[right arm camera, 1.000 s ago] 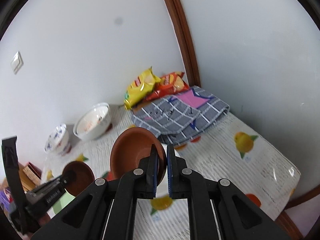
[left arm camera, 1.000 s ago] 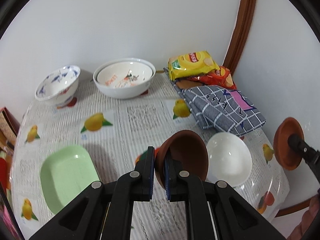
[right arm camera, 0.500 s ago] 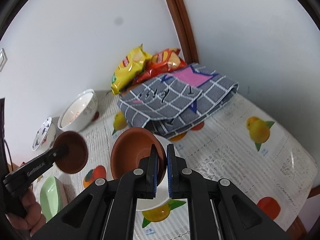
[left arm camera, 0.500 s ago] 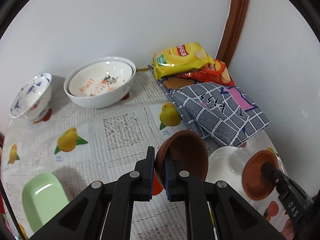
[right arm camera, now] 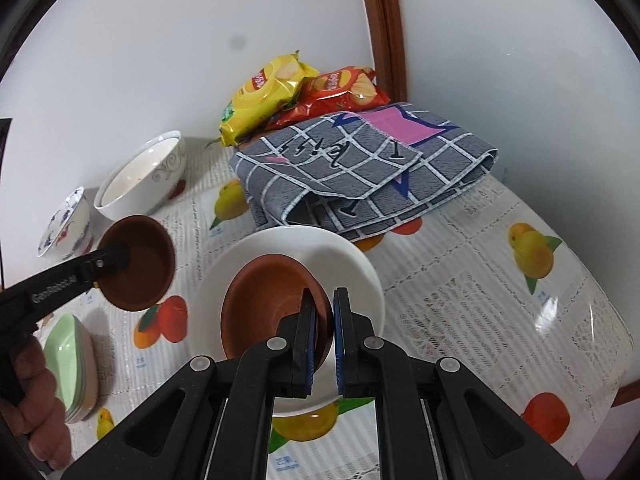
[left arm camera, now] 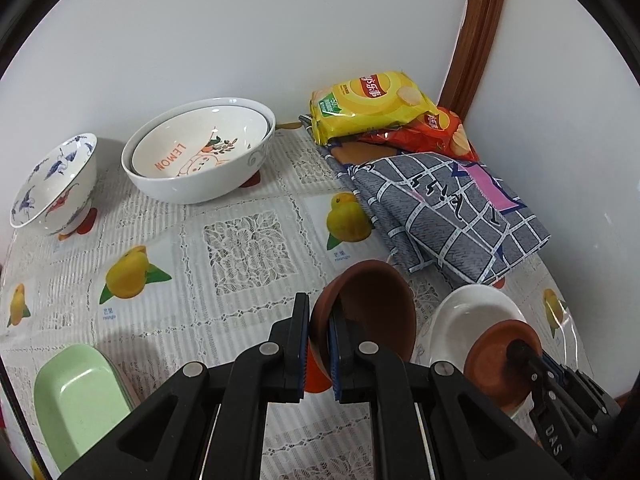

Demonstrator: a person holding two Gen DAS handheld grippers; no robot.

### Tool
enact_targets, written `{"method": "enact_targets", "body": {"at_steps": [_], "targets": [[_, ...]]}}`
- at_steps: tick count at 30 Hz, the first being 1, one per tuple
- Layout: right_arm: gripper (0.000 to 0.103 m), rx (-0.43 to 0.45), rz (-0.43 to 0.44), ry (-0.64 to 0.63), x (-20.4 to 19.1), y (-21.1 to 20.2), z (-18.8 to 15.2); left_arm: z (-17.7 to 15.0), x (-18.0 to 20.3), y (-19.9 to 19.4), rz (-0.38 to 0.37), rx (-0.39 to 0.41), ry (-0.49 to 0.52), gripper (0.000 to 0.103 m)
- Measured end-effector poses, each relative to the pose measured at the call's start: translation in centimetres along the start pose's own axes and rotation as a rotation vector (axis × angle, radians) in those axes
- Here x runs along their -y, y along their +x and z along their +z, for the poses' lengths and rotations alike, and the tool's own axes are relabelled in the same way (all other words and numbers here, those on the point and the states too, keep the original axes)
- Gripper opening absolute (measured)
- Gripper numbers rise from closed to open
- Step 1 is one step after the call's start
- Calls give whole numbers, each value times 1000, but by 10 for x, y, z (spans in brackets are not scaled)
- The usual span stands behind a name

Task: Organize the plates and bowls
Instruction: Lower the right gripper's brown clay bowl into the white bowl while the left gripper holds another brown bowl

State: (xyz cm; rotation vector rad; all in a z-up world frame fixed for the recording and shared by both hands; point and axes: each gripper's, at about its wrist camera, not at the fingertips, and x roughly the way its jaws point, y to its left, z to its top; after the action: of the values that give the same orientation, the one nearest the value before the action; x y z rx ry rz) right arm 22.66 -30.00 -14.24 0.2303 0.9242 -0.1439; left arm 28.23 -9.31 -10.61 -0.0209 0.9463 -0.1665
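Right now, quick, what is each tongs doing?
Left tongs: closed, holding a brown bowl by its rim.
Right tongs: closed, holding another brown bowl by its rim over the white plate.

- Left gripper: pitched steeply downward, black jaws drawn close together with the blue pads pinching the near rim of a brown bowl, which is carried tilted above the table.
- Right gripper: likewise pitched steeply downward, jaws close together and clamped across the rim of a second brown bowl, which it holds low.
- Person's left hand: fingers wrapped around the left gripper's handle, at the near left edge of the right wrist view.
- The right gripper lies at the near right of the left wrist view.
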Motion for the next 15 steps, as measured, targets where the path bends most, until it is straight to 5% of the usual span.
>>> {"method": "enact_targets", "body": {"at_steps": [15], "targets": [[8, -27, -73, -45, -6, 20, 3, -3, 5, -1, -14, -3, 17, 9]]}}
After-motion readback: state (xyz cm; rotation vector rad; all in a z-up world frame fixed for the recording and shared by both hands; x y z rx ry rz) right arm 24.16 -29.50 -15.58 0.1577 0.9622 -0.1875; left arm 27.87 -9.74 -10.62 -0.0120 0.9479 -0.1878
